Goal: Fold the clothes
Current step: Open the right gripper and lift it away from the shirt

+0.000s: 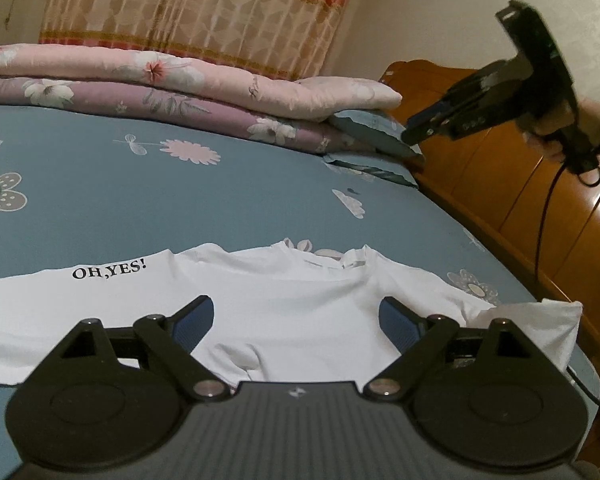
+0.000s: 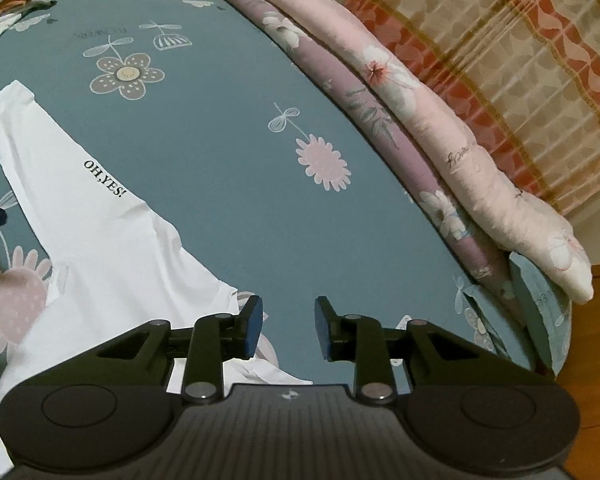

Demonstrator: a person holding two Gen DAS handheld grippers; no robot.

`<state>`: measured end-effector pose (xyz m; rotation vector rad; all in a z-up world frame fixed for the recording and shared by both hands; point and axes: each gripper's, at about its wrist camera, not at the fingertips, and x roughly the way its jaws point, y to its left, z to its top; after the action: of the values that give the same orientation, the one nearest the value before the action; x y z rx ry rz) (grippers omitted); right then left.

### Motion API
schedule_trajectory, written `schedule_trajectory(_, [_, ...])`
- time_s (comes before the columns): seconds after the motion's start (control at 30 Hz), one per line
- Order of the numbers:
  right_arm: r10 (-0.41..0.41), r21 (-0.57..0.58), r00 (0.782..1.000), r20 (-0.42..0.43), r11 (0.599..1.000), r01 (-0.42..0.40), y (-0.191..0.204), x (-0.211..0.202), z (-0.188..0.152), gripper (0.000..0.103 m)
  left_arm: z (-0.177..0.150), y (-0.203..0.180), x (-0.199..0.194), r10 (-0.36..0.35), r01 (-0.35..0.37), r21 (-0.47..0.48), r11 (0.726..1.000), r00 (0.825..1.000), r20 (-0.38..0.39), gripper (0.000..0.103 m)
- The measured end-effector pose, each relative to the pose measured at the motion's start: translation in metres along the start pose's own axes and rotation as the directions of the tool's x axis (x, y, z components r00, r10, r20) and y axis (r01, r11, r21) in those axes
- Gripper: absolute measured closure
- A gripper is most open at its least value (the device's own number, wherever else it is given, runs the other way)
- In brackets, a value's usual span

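Your white cotton T-shirt (image 1: 284,312) printed "OH,YES!" lay flat on the blue flowered bedsheet (image 1: 180,208); left gripper (image 1: 296,320) hovered wide, right gripper (image 2: 287,328) part-open (both empty). Grabbing one layer risked a crooked fold.

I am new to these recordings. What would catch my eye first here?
A white T-shirt printed "OH,YES!" lies spread on the blue flowered bedsheet. Folded floral quilts are stacked along the far edge. Both grippers are empty: the left gripper above the shirt, the right gripper raised beside it.
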<state>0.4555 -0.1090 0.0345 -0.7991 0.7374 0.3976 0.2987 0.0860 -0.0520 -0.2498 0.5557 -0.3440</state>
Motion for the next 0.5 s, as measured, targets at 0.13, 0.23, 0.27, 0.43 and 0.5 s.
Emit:
schedule_trajectory(0.13, [-0.028,-0.001,0.999,-0.024,1.0,0.028,-0.002,-0.015,-0.006,0.071,0.0,-0.001,0.0,-0.008,0.008,-0.002,1.0,1.0,0.001,0.013])
schedule_trajectory(0.23, [-0.046,0.007,0.998,-0.037,0.999,0.046,-0.005,-0.023,-0.009,0.071,0.001,-0.003,-0.002,-0.015,0.015,0.003,1.0,1.0,0.005,0.013])
schedule_trajectory(0.27, [-0.049,0.007,0.998,-0.039,0.999,0.049,-0.005,-0.026,-0.009,0.071,0.001,-0.003,-0.003,-0.016,0.016,0.005,1.0,1.0,0.007,0.013])
schedule_trajectory(0.43, [-0.057,-0.006,0.998,-0.038,0.998,0.057,-0.001,-0.037,-0.007,0.071,0.001,-0.005,-0.004,-0.024,0.024,0.007,1.0,1.0,0.007,0.013])
schedule_trajectory(0.5, [-0.056,-0.004,0.997,-0.046,0.998,0.056,-0.001,-0.042,-0.007,0.071,0.0,-0.006,-0.004,-0.028,0.028,0.007,1.0,1.0,0.006,0.013])
